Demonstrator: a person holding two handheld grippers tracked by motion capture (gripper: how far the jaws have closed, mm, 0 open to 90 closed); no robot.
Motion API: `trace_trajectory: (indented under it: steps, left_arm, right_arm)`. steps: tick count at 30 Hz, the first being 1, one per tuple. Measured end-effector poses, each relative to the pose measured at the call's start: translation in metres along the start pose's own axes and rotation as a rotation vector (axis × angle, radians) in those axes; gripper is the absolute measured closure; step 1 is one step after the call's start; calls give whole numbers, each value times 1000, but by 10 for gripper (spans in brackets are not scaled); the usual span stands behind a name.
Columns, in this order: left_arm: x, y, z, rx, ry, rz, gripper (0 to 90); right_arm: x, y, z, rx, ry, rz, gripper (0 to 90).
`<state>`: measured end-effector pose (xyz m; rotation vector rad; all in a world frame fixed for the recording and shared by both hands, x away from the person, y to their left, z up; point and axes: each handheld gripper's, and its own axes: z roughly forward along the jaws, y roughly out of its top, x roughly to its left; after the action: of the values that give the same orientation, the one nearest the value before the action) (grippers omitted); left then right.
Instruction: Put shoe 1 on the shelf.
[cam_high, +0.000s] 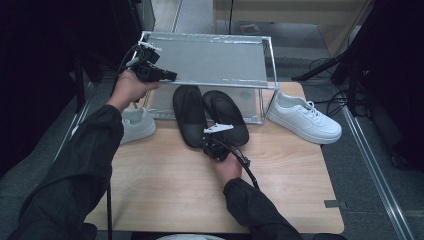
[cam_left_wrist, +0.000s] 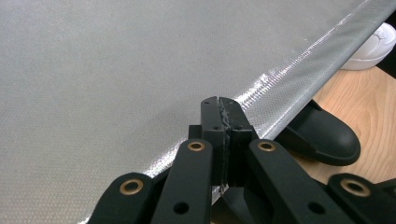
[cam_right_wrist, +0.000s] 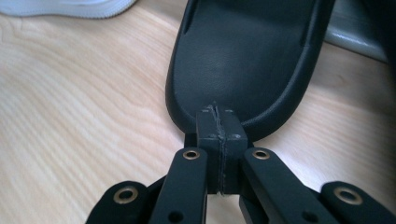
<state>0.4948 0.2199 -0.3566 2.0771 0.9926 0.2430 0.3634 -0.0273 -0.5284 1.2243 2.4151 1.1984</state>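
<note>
White low-top sneaker (cam_high: 134, 125) sits at the desk's left edge, half behind the left forearm, beside the rack's near-left leg; it looks parked there, out of the way. Left gripper (cam_high: 169, 76) is up at the near-left corner of the small metal-framed shoe rack w/ grey fabric shelf (cam_high: 210, 60). In the left gripper view its jaws are pressed together w/ nothing between them, tips over the silver hem of the fabric (cam_left_wrist: 299, 79). Likely it's bracing or steadying the rack so the rack doesn't slide, though contact can't be told.

Under the shelf, two black rubber slip-on shoes lie side by side, toes tucked in below the fabric, heels sticking out onto the light wooden desk (cam_high: 280, 185). Left black shoe (cam_high: 189, 112) lies apart from the grippers. Right black shoe (cam_high: 226, 114) is the one being worked: right gripper (cam_high: 214, 145) is at its heel, and in the right gripper view the jaws are together, empty, tips touching or just short of the heel rim (cam_right_wrist: 219, 109). Closed jaws make a blunt pusher, so probably a nudge further under the shelf, not a pick-up.

Far right, a second white sneaker (cam_high: 305, 119) stands beside the rack's right leg, well apart from both grippers.
</note>
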Motion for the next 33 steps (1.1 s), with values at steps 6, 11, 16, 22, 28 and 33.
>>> trace_trajectory:
  steps: [6, 11, 16, 22, 28, 33]
  left_arm:
    - [2, 0, 0, 1, -8, -5, 900]
    - [1, 1, 0, 6, -9, -1, 900]
    - [0, 2, 0, 10, -3, 4, 900]
    - [-1, 2, 1, 13, 5, 8, 900]
    - [1, 1, 1, 8, -4, 5, 900]
    - [2, 1, 0, 6, -13, -3, 900]
  right_arm:
    - [7, 14, 19, -7, 10, 17, 900]
    - [15, 31, 31, -37, 23, 30, 900]
    - [12, 51, 37, -62, -19, 30, 900]
    - [-1, 63, 49, -83, -16, 76, 900]
    - [-10, 72, 56, -76, -26, 95, 900]
    - [-12, 69, 46, -53, 4, 84, 900]
